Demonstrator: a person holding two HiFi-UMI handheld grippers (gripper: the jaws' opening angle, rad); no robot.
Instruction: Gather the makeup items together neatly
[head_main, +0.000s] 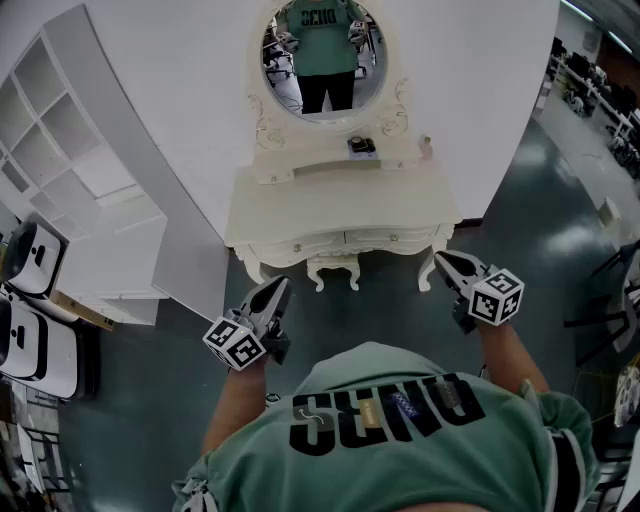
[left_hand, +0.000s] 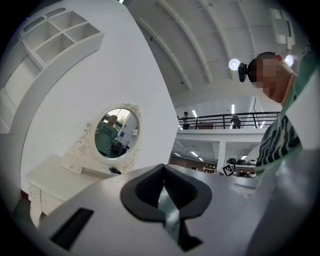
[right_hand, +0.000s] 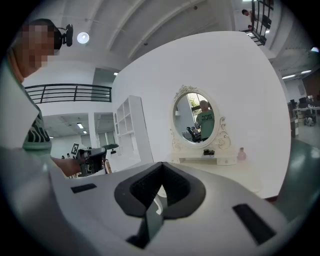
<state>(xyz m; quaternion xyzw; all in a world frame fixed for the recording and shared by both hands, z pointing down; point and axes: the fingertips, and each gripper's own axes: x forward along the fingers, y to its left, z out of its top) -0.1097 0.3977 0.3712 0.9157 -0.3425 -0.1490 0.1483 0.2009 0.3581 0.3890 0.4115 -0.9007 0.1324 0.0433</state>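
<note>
A white dressing table with an oval mirror stands against the wall ahead. On its small upper shelf sit a dark makeup item and a small pink bottle. The right gripper view shows the same dark item and pink bottle far off. My left gripper and right gripper hover over the floor in front of the table, well short of it. Both are shut with nothing held. In their own views the left gripper and the right gripper show their jaws closed together.
A white cubby shelf unit stands at the left, with white cases on the floor beside it. Dark grey floor lies between me and the table. Chairs and desks fill the far right.
</note>
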